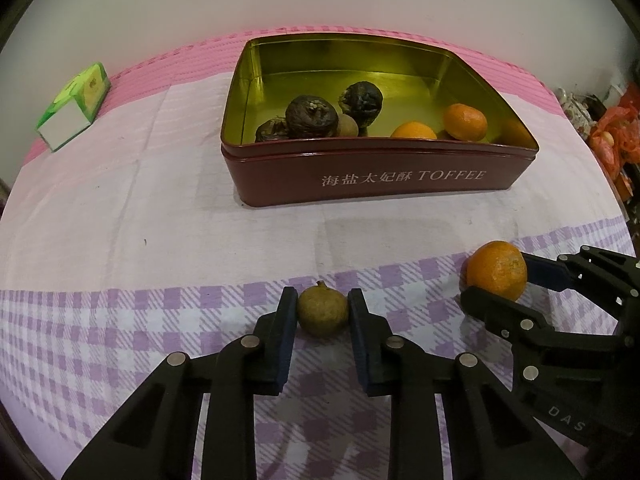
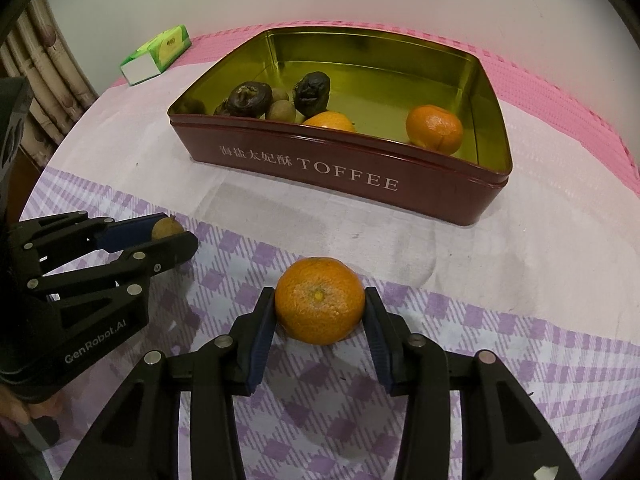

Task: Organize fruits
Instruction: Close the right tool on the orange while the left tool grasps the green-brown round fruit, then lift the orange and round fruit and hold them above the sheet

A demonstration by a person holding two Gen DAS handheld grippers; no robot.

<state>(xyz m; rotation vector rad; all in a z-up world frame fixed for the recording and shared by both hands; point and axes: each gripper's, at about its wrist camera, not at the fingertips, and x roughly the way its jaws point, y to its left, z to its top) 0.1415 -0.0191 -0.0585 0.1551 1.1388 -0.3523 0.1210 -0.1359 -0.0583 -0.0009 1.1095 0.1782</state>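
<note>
On the checked cloth, my left gripper (image 1: pixel 322 305) is shut on a small brownish-green round fruit (image 1: pixel 322 309), its pads pressing both sides; the same fruit (image 2: pixel 165 228) shows in the right wrist view. My right gripper (image 2: pixel 319 301) is shut on an orange tangerine (image 2: pixel 319 300) resting on the cloth, seen from the side as the tangerine (image 1: pixel 496 270) at the right. Behind stands a dark red toffee tin (image 1: pixel 376 176) with a gold inside. It holds dark shrivelled fruits (image 1: pixel 311 116), a small brown fruit (image 1: pixel 346 125) and tangerines (image 1: pixel 465 121).
A green and white tissue pack (image 1: pixel 75 105) lies at the far left of the table. The pink cloth edge (image 1: pixel 152 65) runs behind the tin, by a pale wall. Red bags and clutter (image 1: pixel 612 136) sit off the table's right; a curtain (image 2: pixel 44 68) hangs left.
</note>
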